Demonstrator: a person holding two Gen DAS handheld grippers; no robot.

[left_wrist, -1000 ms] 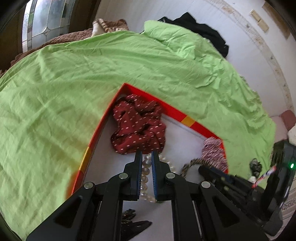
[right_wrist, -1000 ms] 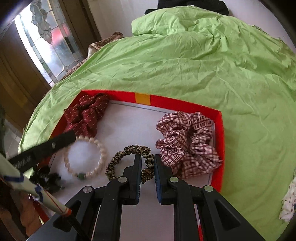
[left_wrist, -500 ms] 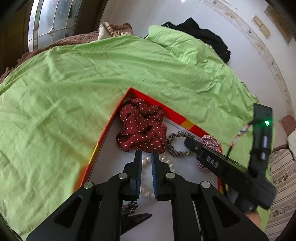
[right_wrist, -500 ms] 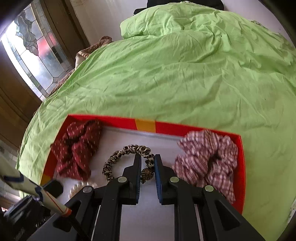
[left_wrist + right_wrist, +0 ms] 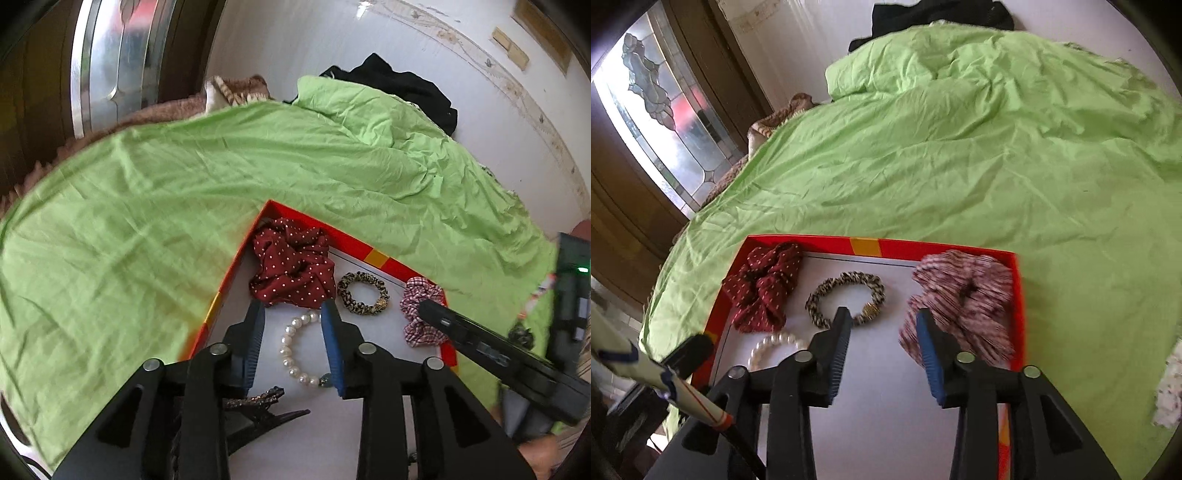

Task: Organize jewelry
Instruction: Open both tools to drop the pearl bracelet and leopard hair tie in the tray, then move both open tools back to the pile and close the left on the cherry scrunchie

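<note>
Both claws open above a green-sheeted bed [image 5: 923,166].

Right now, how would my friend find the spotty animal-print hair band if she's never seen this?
Look for the red box on the green sheet. Along its far wall lie three fabric bands: a dark red dotted scrunchie, a checked scrunchie, and one between them. That middle one is the leopard band: thin, brown and black, with a small gold bead.

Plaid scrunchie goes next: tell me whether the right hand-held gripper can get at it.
Probably yes: the plaid scrunchie lies uncovered just ahead of the right hand-held gripper, whose opening jaws hold nothing.
</note>
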